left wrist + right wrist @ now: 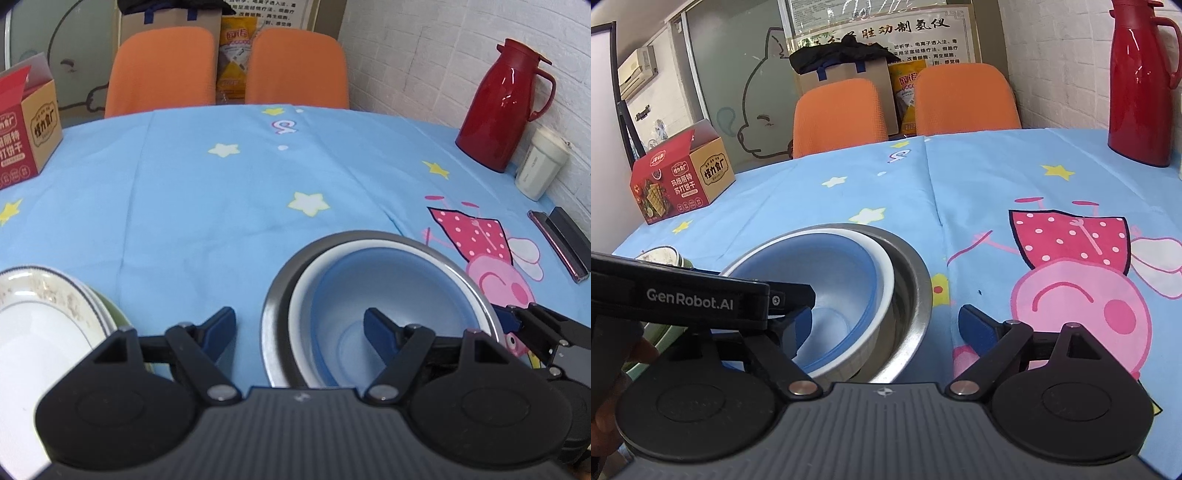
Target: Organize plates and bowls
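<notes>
A light-blue plastic bowl [373, 295] sat nested in a white bowl [301, 295], itself inside a round stainless-steel basin [275, 291], near the table's front edge on the blue cartoon-print tablecloth [221, 206]. Left gripper [299, 328]: jaws apart, straddling the basin's left wall, clamped on nothing. Right gripper [882, 328]: jaws apart, straddling the basin's right rim. A white gold-patterned plate [40, 317] lay stacked on a green plate [112, 314] toward the front-left corner. A red thermos jug [500, 107] and cream cup [539, 166] stood at the right edge; a red cracker box [679, 173] at the left.
</notes>
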The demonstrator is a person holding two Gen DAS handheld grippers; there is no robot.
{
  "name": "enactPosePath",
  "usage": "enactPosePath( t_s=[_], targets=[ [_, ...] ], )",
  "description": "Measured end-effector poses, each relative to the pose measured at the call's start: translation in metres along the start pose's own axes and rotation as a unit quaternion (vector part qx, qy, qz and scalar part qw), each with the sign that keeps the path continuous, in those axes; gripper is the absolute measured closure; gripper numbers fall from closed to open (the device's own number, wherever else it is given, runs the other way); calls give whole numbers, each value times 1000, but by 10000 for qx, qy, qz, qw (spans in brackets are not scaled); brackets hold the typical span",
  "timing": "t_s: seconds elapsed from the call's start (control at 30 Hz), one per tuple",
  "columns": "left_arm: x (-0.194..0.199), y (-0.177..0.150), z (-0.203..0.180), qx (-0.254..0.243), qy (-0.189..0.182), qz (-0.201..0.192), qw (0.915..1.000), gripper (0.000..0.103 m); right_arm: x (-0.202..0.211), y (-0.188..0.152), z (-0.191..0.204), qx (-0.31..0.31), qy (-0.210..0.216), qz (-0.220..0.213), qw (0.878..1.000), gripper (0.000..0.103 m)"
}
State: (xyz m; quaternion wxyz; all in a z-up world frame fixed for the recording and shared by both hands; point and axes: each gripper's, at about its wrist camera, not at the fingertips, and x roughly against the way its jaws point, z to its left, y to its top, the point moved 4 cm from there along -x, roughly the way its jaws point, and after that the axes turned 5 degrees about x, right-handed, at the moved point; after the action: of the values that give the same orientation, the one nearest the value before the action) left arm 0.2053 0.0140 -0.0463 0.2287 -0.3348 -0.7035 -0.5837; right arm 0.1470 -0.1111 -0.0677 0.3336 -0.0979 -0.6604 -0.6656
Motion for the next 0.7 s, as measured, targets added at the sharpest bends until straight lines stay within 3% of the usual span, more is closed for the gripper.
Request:
enactPosePath(
  t_s=[0.07, 0.1, 0.13, 0.17, 0.2, 0.4, 0.5, 0.7],
  targets=[
    [0, -1, 0, 59, -35, 15, 10000, 39, -1, 0, 3, 116, -39, -15, 9999, 0],
    [0, -1, 0, 123, -111, 50, 9999, 51, -1, 0, 5, 180, -29, -32, 9998, 0],
    [0, 0, -1, 97, -111, 62, 9999, 55, -1, 0, 7, 209, 61, -52, 9998, 20],
    [0, 0, -4, 68, -79, 92, 9999, 55, -2, 0, 8, 129, 176, -55, 9997, 32],
    [0, 1, -5, 92, -56, 108, 9999, 58, -3, 1, 8, 72, 178, -57, 9998, 35],
    [7, 17, -12, 154, 18, 125, 9998, 59, 0, 8, 8, -98, 68, 19, 9999, 36],
    [27, 35, -12, 170, -55, -128, 9998, 59, 12, 25, 12, -27, -9, -146, 9999, 36],
    [77, 69, 12, 233, 141, -662, 9974, 57, 29, 70, 41, 350, 60, -650, 9973, 29]
  ],
)
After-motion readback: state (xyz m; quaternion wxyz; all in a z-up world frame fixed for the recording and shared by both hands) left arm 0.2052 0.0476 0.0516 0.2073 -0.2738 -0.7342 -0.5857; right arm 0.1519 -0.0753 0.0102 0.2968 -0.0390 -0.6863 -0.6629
